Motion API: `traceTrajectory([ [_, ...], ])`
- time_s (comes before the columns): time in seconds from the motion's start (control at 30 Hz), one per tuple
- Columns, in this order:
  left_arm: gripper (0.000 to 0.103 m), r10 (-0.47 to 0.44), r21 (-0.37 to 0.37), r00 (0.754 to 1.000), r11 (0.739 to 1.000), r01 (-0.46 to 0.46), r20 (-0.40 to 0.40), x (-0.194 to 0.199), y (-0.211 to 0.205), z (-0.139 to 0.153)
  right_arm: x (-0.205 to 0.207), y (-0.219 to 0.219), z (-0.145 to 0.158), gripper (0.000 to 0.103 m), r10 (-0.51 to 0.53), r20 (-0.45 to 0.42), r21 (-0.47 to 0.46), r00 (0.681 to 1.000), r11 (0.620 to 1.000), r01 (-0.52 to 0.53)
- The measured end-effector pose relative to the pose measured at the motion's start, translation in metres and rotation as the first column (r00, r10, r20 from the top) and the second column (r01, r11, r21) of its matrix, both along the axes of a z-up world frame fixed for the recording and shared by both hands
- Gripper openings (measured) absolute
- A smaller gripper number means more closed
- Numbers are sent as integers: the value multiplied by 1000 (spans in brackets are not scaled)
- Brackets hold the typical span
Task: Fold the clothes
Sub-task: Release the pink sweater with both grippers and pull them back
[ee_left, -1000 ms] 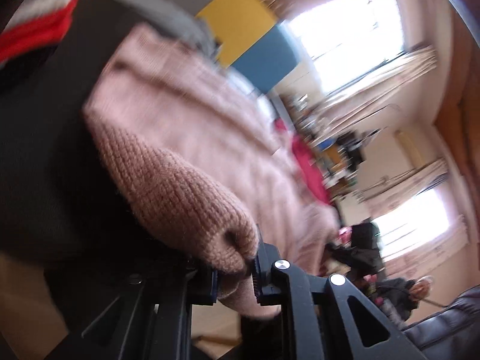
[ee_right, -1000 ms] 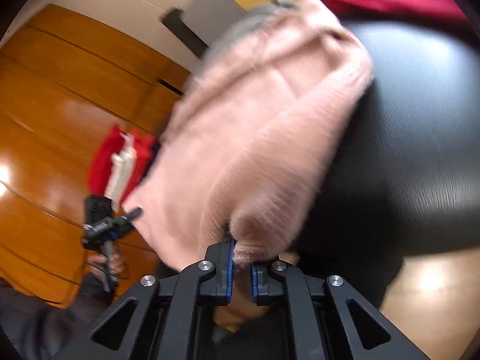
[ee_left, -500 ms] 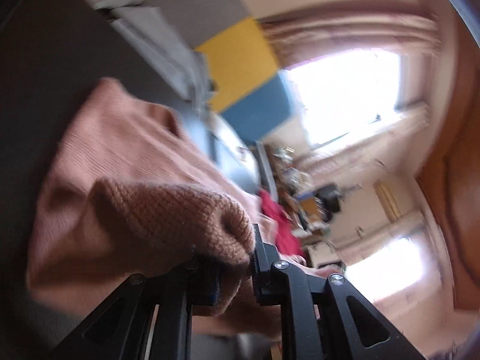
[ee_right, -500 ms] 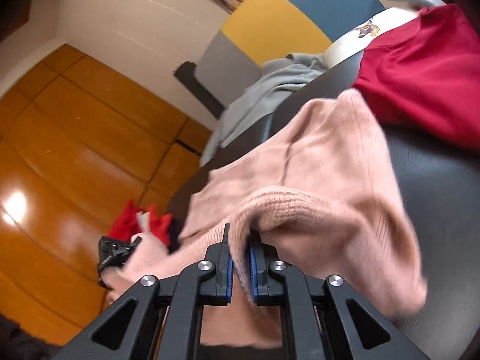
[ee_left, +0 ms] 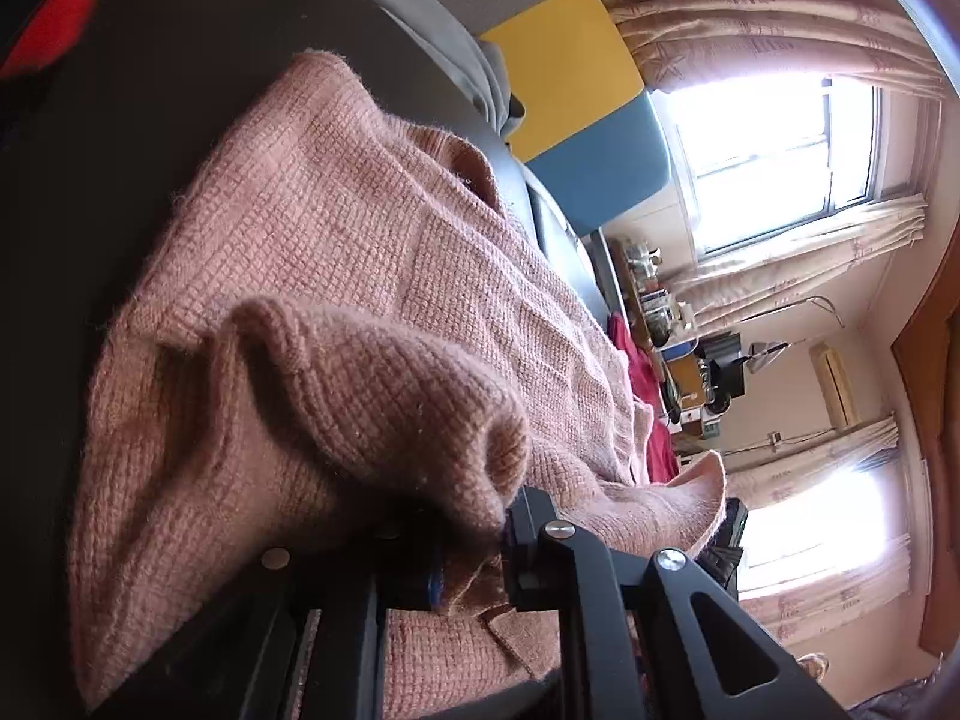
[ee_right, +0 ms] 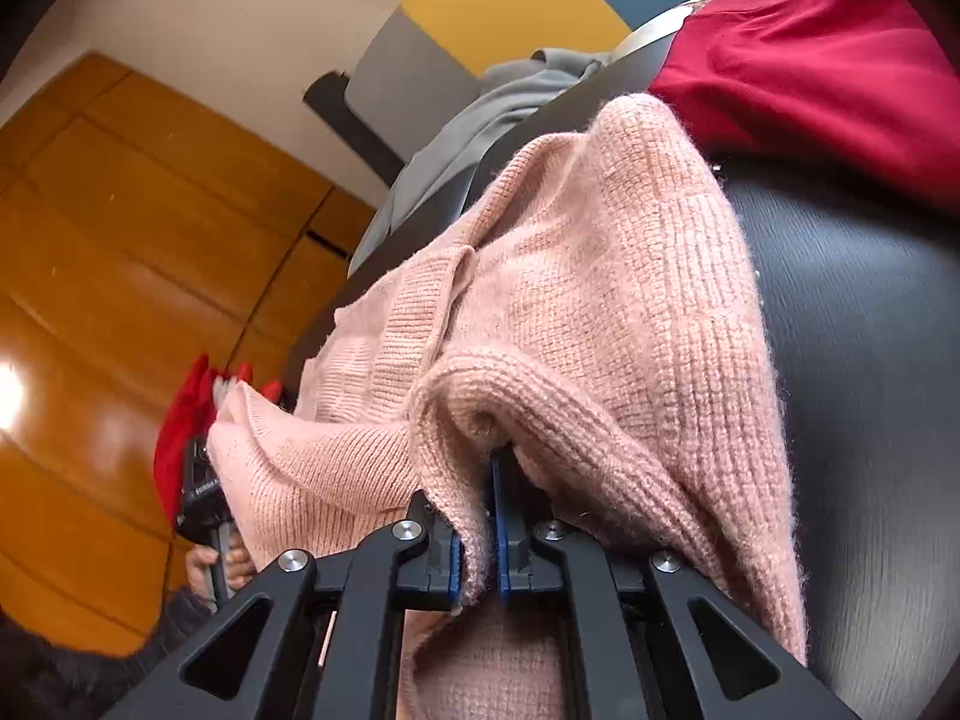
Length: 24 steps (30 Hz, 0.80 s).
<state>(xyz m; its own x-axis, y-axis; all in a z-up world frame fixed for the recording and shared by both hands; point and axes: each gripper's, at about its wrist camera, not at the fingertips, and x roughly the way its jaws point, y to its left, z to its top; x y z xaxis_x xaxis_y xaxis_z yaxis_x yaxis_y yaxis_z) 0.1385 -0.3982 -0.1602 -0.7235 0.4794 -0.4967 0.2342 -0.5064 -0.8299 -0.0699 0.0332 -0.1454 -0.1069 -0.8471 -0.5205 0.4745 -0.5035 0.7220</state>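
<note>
A pink knit sweater lies spread over a black table. My left gripper is shut on a bunched fold of its near edge. In the right wrist view the same sweater lies on the black table. My right gripper is shut on another fold of the near edge, with knit draped over both fingers. The left gripper shows at the far left of that view, under pink cloth.
A dark red garment lies on the table beyond the sweater, also in the left wrist view. A grey garment hangs off the far edge. A red and white garment lies at the left. Grey, yellow and blue panels stand behind.
Both grippers have come down with the sweater, from held up in the air to low at the table. The sweater now lies spread on the table instead of hanging.
</note>
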Motion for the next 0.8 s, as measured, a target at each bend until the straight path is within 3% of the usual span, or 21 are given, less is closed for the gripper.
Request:
traceTrajectory([
  [0.07,13,6,26,1000,1000,-7,6,11,2,3,10,3,5,6,1,11,13,1000,1000,-1],
  [0.17,13,5,84,998,996,0,-62,13,-3,21,21,3,20,14,15,17,14,1000,1000,-15],
  [0.3,14,62,204,983,979,-26,-173,14,-21,38,20,2,45,14,-3,-1,-95,1000,996,3],
  [0.37,17,108,296,984,953,-62,-143,4,-34,24,6,4,49,14,-72,14,-149,997,986,73],
  [0.43,21,152,372,985,921,-113,-77,-4,-44,7,-14,6,37,19,-149,92,-169,984,972,163],
  [0.5,23,182,420,983,893,-163,-4,-7,-50,-11,-24,13,17,56,-201,163,-131,966,966,223],
  [0.53,23,191,438,981,881,-180,19,-7,-52,-19,-29,16,9,55,-211,197,-140,958,960,240],
  [0.6,24,193,411,981,894,-180,11,-1,-54,-17,-30,20,5,56,-220,230,-190,948,945,265],
  [0.73,32,203,368,978,913,-173,-42,15,-70,2,-23,34,16,62,-207,209,-235,956,938,254],
  [0.8,33,206,336,977,925,-178,-48,22,-80,11,-20,44,24,72,-199,191,-243,961,939,242],
])
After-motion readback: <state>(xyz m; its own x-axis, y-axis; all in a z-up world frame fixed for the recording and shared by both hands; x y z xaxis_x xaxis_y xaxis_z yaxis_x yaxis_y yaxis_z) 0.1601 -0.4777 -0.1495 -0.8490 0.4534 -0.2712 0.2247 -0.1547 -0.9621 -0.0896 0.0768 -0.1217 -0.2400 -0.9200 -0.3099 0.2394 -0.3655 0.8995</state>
